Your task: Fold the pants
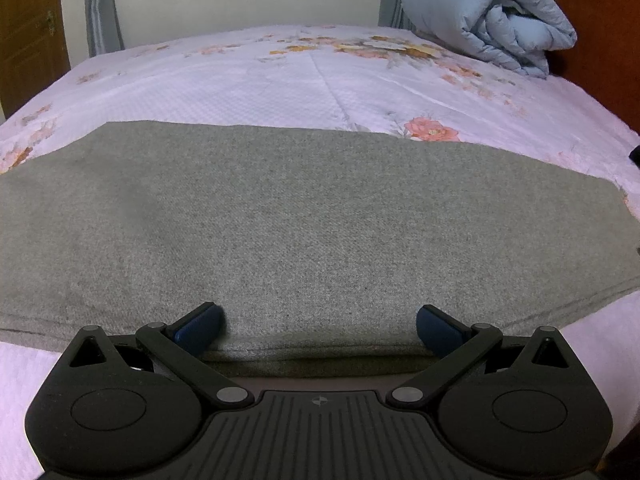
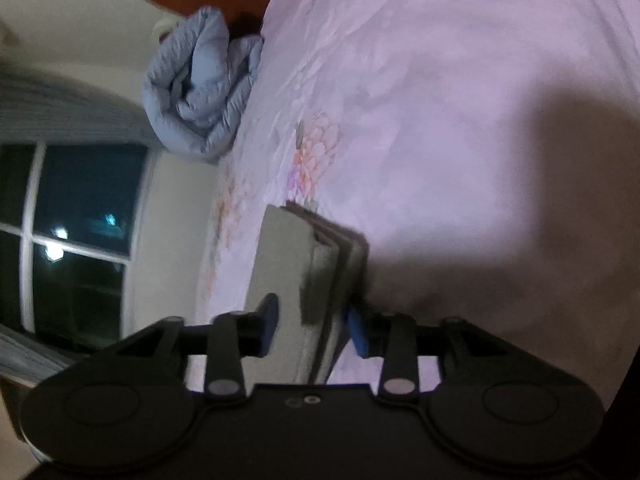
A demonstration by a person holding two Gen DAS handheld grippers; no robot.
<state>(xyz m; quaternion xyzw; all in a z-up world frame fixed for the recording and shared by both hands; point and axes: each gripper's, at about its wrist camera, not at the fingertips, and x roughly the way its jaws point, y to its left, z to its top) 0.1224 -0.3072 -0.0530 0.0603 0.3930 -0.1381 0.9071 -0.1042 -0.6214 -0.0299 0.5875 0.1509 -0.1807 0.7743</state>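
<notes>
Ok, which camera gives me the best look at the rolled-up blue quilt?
The left wrist view: the blue quilt sits upright and sharp at the far right of the bed, against the wooden headboard. The right wrist view shows it too, but rotated sideways, blurred and dimmer.

My view: floral bedsheet [image 1: 320, 80], rolled blue quilt [image 1: 492, 20] against wooden headboard [image 1: 600, 28], grey curtains [image 1: 96, 12], dark window [image 2: 80, 200].
</notes>
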